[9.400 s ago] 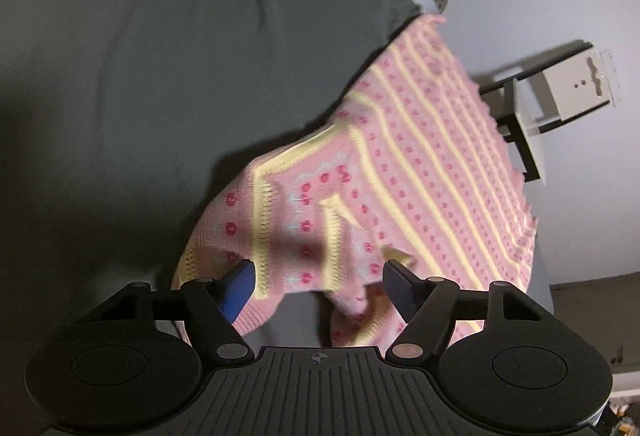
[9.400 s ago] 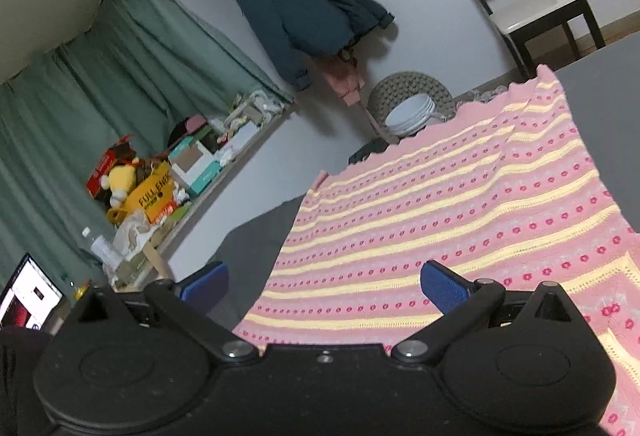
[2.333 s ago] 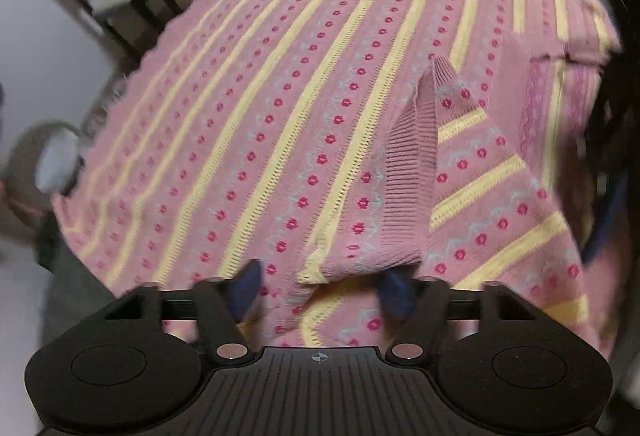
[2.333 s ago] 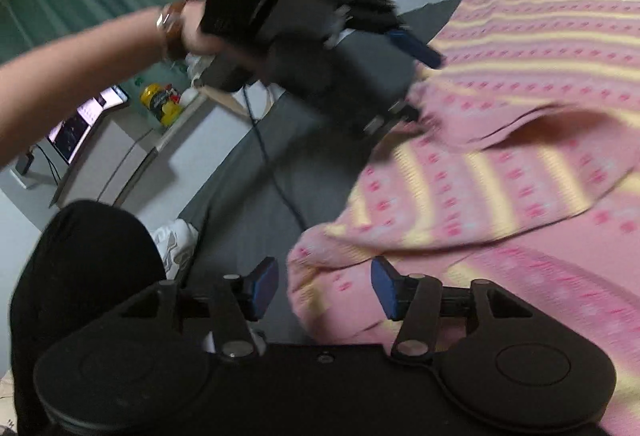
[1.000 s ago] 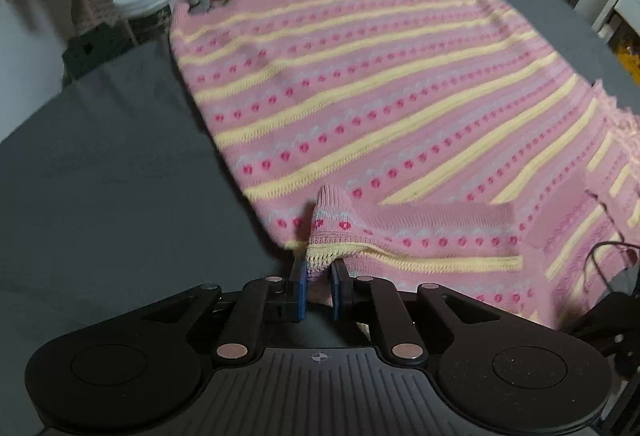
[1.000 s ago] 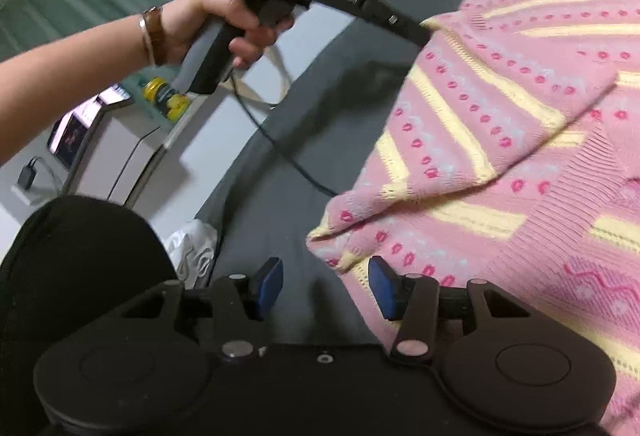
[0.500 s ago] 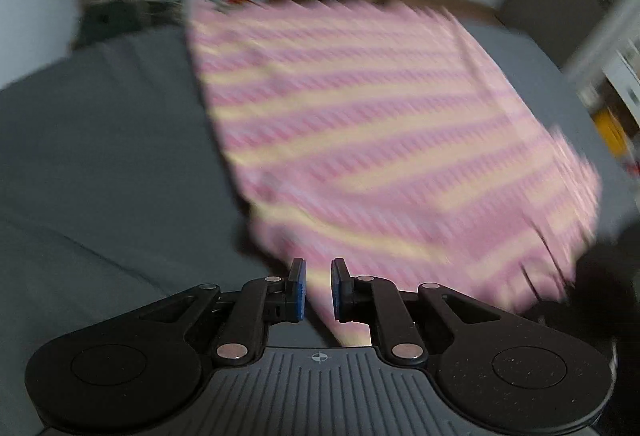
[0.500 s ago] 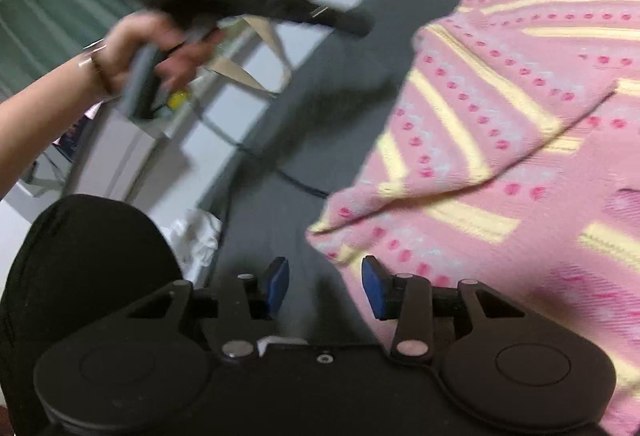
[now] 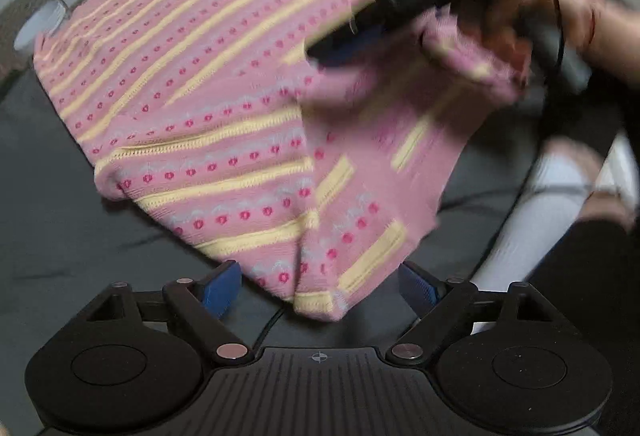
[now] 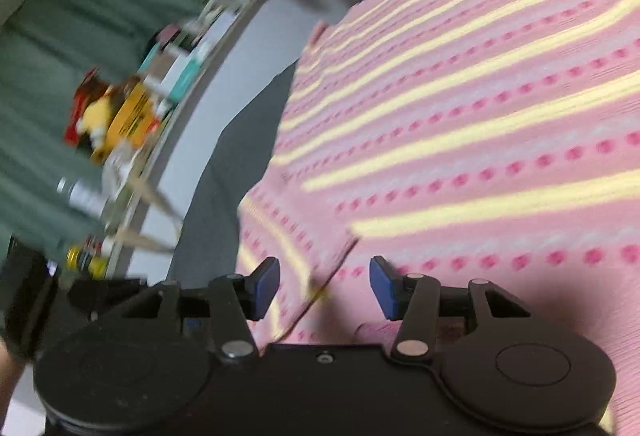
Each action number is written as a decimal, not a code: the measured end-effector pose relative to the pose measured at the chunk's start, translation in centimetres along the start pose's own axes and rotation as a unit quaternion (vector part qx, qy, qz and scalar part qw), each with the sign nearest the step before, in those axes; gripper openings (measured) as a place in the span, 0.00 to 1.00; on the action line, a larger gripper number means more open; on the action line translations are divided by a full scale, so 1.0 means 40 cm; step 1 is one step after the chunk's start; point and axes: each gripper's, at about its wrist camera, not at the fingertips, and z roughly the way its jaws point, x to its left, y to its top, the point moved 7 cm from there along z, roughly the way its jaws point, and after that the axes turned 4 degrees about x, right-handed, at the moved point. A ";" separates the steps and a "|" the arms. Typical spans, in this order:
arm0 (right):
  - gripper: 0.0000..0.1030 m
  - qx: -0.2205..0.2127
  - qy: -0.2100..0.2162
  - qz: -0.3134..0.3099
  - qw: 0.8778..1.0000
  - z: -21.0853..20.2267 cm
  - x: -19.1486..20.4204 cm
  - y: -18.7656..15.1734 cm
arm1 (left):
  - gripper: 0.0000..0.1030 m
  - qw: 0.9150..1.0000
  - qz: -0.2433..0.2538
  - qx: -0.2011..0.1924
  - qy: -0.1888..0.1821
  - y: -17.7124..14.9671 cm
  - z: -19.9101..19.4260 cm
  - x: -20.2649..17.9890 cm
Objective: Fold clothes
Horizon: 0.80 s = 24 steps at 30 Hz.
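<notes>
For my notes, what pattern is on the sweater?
Pink sweater with yellow stripes and rows of red dots; clearest in the left wrist view.

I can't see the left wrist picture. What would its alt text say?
A pink knitted sweater with yellow stripes and red dots lies partly folded on a dark grey surface. The left claw hangs open over its near corner. At upper right, blurred by motion, a hand holds the right claw over the sweater.
</notes>
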 end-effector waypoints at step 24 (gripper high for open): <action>0.72 -0.079 -0.011 -0.354 0.932 -0.201 0.223 0.073 | 0.24 0.996 -0.071 0.051 -0.035 -0.012 -0.007 0.002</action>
